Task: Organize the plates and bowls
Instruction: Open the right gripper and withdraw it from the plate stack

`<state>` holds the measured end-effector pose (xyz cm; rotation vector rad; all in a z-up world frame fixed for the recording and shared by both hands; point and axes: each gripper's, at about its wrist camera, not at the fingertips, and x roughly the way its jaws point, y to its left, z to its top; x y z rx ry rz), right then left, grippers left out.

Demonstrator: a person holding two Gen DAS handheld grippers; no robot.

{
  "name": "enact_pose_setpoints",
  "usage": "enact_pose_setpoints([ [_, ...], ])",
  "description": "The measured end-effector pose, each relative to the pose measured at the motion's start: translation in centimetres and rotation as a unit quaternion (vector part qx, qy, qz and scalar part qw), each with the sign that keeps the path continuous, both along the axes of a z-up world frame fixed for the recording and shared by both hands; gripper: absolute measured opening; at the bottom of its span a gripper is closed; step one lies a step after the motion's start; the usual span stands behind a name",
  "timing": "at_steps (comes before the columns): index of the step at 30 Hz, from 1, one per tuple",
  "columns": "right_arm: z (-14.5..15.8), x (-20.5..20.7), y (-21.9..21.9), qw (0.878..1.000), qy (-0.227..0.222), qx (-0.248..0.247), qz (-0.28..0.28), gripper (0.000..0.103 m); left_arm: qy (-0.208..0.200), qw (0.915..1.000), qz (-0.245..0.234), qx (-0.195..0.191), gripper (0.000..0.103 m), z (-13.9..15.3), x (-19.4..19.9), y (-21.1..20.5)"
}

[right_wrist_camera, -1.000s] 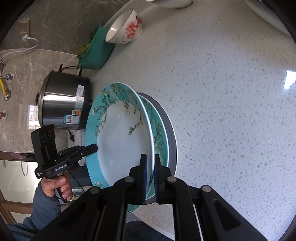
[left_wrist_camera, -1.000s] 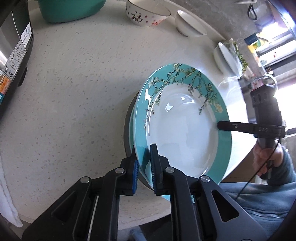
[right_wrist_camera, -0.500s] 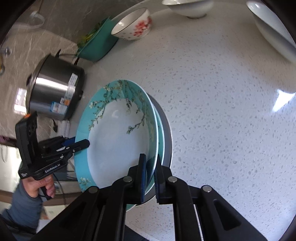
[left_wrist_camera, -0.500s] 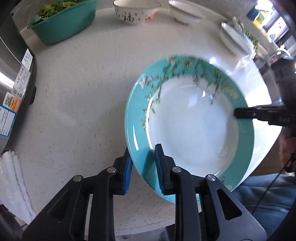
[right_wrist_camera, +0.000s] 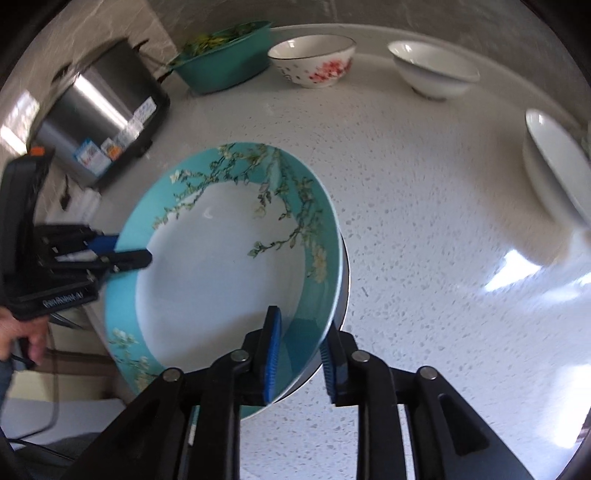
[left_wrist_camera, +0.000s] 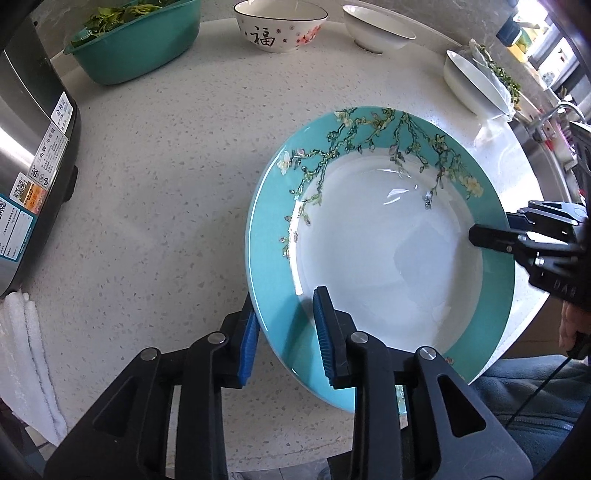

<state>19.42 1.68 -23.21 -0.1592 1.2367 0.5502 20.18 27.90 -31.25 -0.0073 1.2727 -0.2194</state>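
Left wrist view shows a pale speckled stone counter with a curved far edge. Along it, left to right: a steel rice cooker at the left edge with a folded white towel in front of it, a teal basin of greens, a flowered bowl, a plain white bowl, and a white dish at the right edge.

A teal blossom-patterned plate lies near the front edge; from the right wrist view it seems to sit on darker plates beneath, though that frame is blurred.

Left gripper has just been opening: its blue pads stand a little apart, straddling the plate's left rim without clearly pressing on it. Right gripper has also just opened, its pads either side of the right rim with a visible gap.
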Motion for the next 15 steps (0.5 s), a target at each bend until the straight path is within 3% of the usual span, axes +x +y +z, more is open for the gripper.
enact_pose_setpoints([
  [6,-0.3,-0.6,1.3,0.997,-0.038,-0.063,0.014,0.034,-0.007,1.0000,-0.002,0.002,0.026,0.1,-0.1,-0.1],
  [13,-0.8,-0.8,1.6,0.995,-0.058,-0.074,0.012,0.037,-0.018,0.9998,0.010,-0.003,0.028,0.0,0.1,0.0],
  [15,-0.8,-1.0,1.6,0.995,-0.065,-0.071,0.013,0.042,-0.022,0.9994,0.020,-0.016,0.031,0.0,-0.1,0.4],
])
